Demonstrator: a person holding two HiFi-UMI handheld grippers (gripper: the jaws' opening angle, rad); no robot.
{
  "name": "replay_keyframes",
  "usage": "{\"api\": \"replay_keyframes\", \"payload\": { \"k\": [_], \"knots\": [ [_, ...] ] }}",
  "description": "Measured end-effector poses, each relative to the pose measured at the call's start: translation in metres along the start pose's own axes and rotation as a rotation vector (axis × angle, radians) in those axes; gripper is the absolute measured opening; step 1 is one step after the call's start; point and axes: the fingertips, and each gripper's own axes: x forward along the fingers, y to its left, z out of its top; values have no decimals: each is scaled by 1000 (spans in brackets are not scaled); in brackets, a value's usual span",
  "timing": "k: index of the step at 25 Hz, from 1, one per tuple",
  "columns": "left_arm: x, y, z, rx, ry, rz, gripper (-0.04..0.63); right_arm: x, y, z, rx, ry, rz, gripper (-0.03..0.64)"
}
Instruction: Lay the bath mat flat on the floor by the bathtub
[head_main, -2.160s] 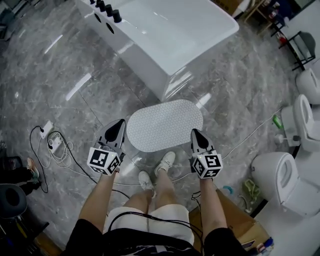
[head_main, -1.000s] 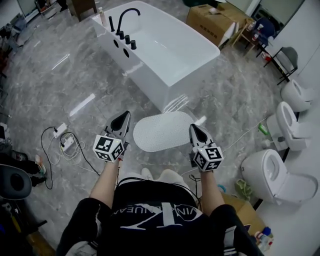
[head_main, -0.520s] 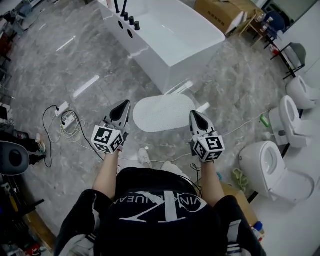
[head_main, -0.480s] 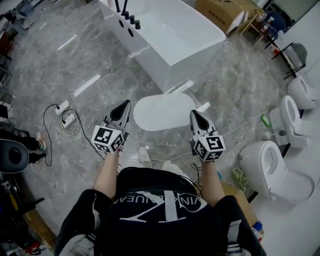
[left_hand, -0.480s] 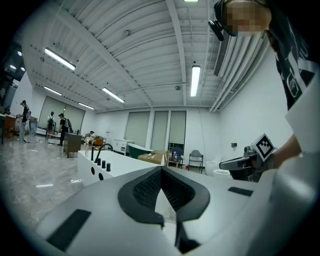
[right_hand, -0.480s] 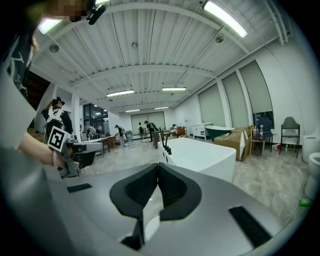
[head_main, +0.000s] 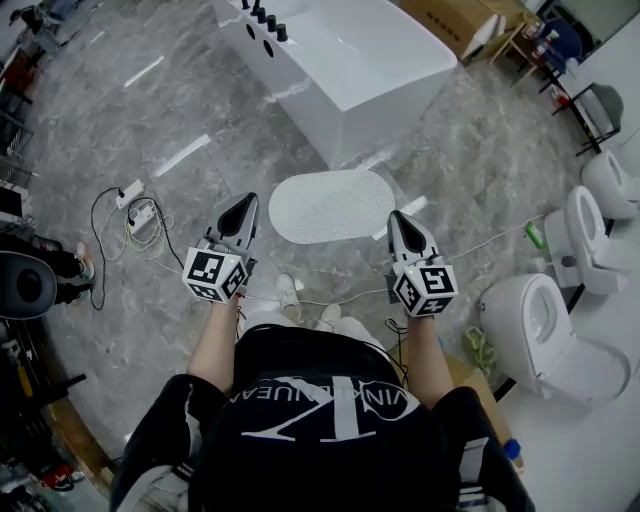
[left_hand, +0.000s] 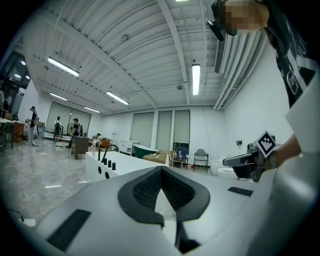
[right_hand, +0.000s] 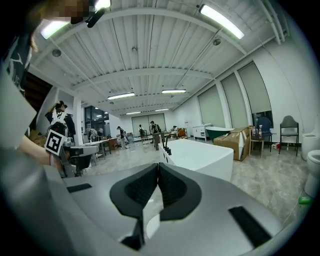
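The white oval bath mat lies flat on the grey marble floor, just off the near end of the white bathtub. Both grippers are held up above the floor, level and pointing forward, apart from the mat. My left gripper is to the mat's left with its jaws shut on nothing. At the mat's right side my right gripper is also shut and empty. In the left gripper view the closed tips point across the room, with the bathtub behind. The right gripper view shows closed tips before the bathtub.
Toilets line the right side. A power strip with coiled cables lies on the floor at left, and a thin cord runs past the mat. A cardboard box stands beyond the tub. The person's shoes are just behind the mat.
The head view has risen and drawn back, so mat and tub look smaller. The mat stays flat in the same spot. Both grippers stay shut and empty in front of the person.
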Motion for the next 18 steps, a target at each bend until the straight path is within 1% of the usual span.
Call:
{"api": "replay_keyframes", "payload": {
  "k": [5,18],
  "knots": [
    [-14,-11,1,8,-13,21,14,-13,0,1,-5,-17,10,26],
    [-26,-26,10,21,-41,51,14,-29,-2,3,-8,-38,26,26]
  ]
}}
